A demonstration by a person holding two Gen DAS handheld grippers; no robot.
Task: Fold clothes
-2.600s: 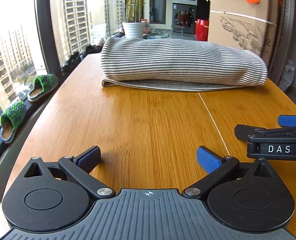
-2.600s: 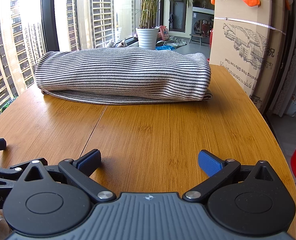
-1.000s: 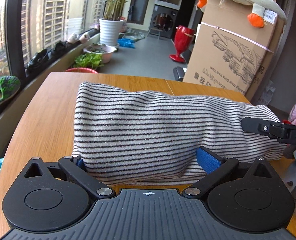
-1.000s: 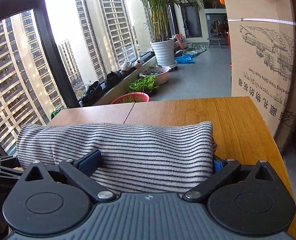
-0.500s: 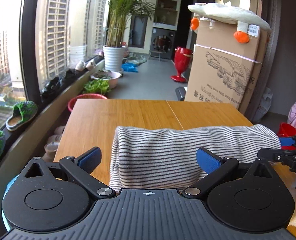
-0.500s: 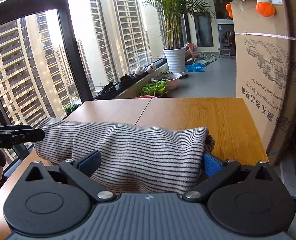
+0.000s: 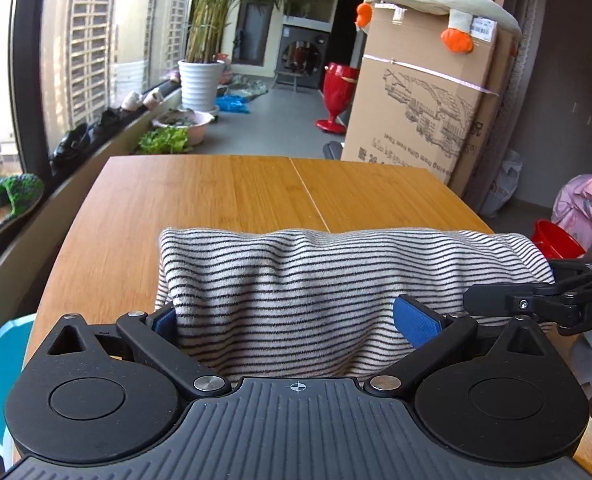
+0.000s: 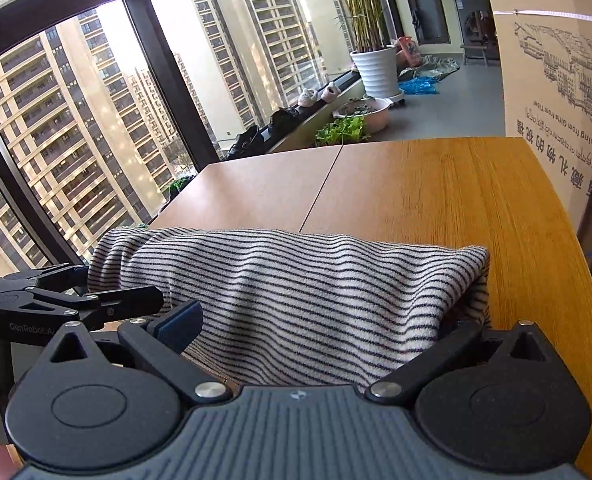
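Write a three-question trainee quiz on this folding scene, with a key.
1. True or false: the striped garment lies between the fingers of the left gripper.
2. What stands right of the wooden table: A cardboard box, B fridge, C ladder?
3. Fill in: the right gripper is wide ____ around the garment.

Key: 1 true; 2 A, the cardboard box; 3 open.

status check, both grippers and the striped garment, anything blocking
Left gripper, right gripper: jaws wide, folded striped garment between them. Grip unclear. Wooden table beyond it bare.
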